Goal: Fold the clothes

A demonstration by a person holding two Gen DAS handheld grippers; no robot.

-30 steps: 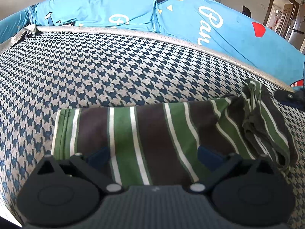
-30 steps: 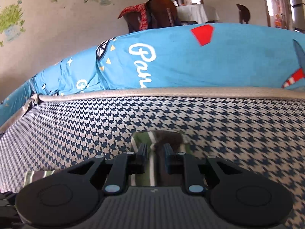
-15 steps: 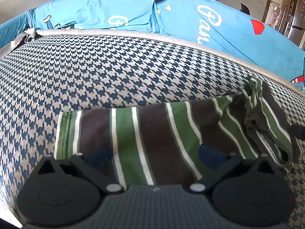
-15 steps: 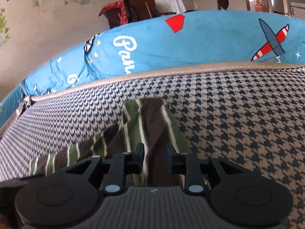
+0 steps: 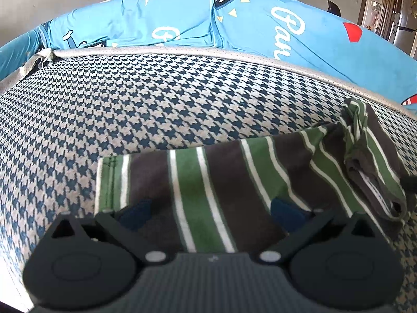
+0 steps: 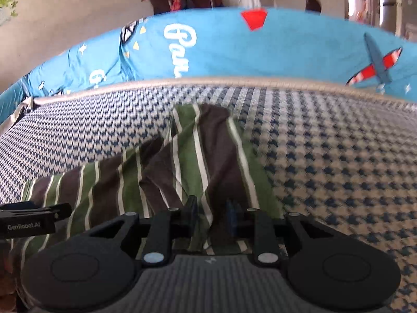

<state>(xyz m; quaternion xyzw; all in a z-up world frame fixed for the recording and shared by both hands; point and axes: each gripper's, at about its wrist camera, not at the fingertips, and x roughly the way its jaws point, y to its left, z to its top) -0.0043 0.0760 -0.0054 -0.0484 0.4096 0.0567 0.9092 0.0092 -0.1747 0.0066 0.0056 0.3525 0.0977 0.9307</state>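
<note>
Striped garment [image 5: 213, 182]: lying as a folded band on the houndstooth cushion [image 5: 156, 99]. Since a second ago, right gripper [image 6: 212, 216], jaws clenched on the cloth's right end, is carrying that end upward and leftward over the band; likely a further fold. Left gripper [image 5: 211, 214]: jaws spread wide, hovering over the band's near edge.

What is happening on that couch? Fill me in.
A person is folding a striped shirt on the houndstooth cushion with a gripper in each hand. The right gripper is shut on a bunched end of the shirt and holds it up off the cushion. The left gripper is open, its fingers spread over the flat part of the shirt. The fold is not finished: one end is flat, the other crumpled.
</note>
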